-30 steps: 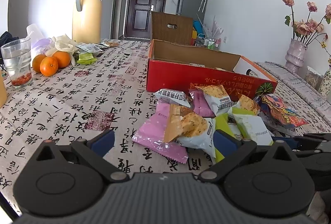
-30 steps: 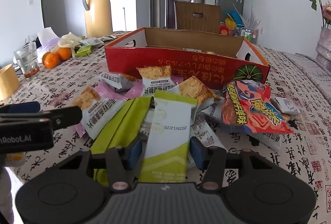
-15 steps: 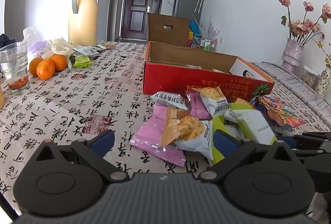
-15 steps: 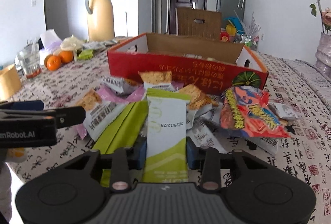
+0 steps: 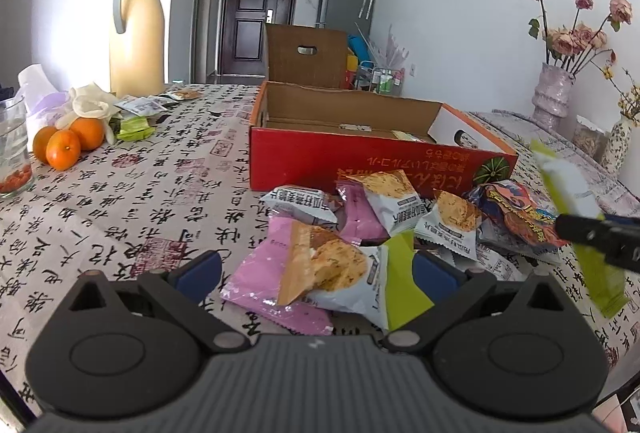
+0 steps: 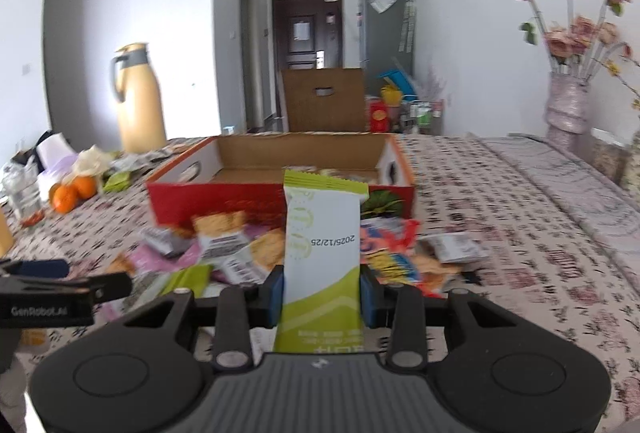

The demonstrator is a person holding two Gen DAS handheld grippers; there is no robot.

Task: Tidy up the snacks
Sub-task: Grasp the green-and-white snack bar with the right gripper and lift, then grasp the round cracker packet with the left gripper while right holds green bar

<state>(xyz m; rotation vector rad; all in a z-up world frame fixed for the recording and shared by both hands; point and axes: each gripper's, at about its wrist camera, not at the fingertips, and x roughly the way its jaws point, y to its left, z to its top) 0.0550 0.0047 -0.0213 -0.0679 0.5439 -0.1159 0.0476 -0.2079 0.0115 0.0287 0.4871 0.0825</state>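
Above the snack pile near the worktop's front edge, the right gripper [image 6: 322, 291] has its jaws pinching a green-and-white snack packet [image 6: 322, 245] by its lower half, so the packet stands upright, clear of the heap, with its top edge showing against the red cardboard box [image 6: 224, 199]. Gripping it low and across its width keeps the flat wrapper from flopping, and leaves its free end leading toward the box, which looks the likely place for it. That box sits open-topped toward the middle of the worktop, directly behind the pile, with a few packets already lying on its floor; what they are is too blurred to tell.

The left gripper [image 5: 316, 267] hangs low at the pile's left side, its jaws spread wide and holding nothing, with a pink packet [image 5: 260, 285] and a white biscuit packet [image 5: 344, 273] lying between and just ahead of them, well placed for a next pick. A red crisp bag [image 5: 516, 213] and more small packets remain loose on the patterned tablecloth [image 5: 132, 201], so most of the sorting appears unfinished. Oranges [image 5: 64, 143] and a yellow thermos jug [image 5: 138, 33] stand well apart at the far left corner.
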